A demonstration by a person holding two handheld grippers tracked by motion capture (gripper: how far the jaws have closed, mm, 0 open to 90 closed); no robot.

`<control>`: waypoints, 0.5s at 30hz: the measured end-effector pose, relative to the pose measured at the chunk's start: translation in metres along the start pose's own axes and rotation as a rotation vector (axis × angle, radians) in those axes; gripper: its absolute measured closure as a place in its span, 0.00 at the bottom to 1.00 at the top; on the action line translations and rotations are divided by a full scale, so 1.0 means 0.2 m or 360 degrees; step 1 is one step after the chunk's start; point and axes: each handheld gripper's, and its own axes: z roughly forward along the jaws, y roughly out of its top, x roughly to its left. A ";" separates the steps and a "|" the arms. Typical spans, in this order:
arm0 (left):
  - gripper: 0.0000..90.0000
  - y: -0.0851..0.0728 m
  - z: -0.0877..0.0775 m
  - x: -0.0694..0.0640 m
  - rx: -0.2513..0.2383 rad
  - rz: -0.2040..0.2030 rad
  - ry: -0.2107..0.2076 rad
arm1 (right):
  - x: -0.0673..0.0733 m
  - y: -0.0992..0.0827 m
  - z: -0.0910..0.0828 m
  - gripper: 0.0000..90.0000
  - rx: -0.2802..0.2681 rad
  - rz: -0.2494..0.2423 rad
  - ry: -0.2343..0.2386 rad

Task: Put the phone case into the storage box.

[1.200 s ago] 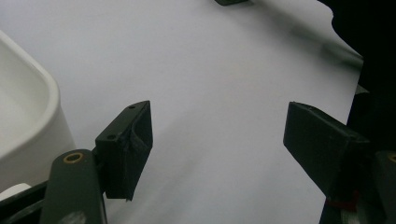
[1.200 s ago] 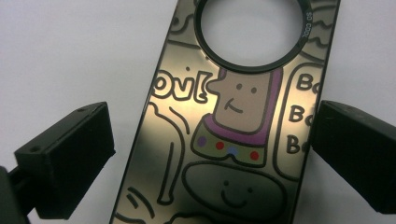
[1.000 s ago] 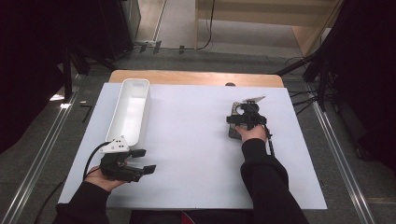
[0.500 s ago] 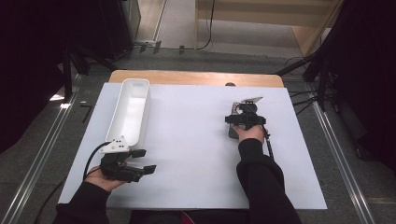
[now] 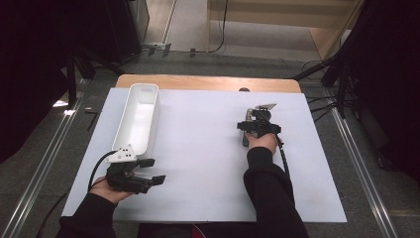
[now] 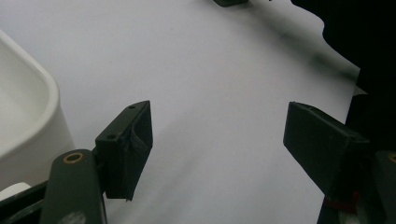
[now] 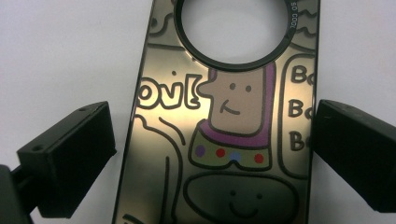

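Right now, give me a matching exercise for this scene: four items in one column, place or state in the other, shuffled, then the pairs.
Items:
1. left gripper
2. right gripper
3. white bin
4. phone case

Place or state:
A. lies flat on the white sheet, cartoon figures printed on it, round camera hole at one end
B. long, stands at the sheet's left side, nothing visible inside
C. jaws open, one on each side of the case, not clamped
D. jaws open over bare sheet, next to the bin's near end

Pairs: 1-D, 2-C, 3-B, 4-A
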 end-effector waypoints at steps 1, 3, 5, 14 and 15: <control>0.27 0.00 0.00 0.00 0.0000 0.0001 -0.0001 | 0.00 0.00 0.00 0.00 0.0004 -0.0002 -0.0009; 0.27 0.00 0.00 0.00 0.0001 0.0001 -0.0002 | 0.01 0.00 0.00 0.00 -0.0004 0.0010 -0.0022; 0.27 0.00 0.00 0.00 0.0000 0.0001 -0.0001 | 0.01 0.00 0.00 0.03 -0.0012 0.0015 -0.0044; 0.27 0.00 0.00 0.00 0.0000 0.0000 -0.0004 | 0.02 0.00 0.00 0.06 -0.0021 0.0072 -0.0091; 0.27 0.00 0.00 0.00 0.0001 0.0000 -0.0004 | 0.02 0.00 0.00 0.06 -0.0018 0.0079 -0.0094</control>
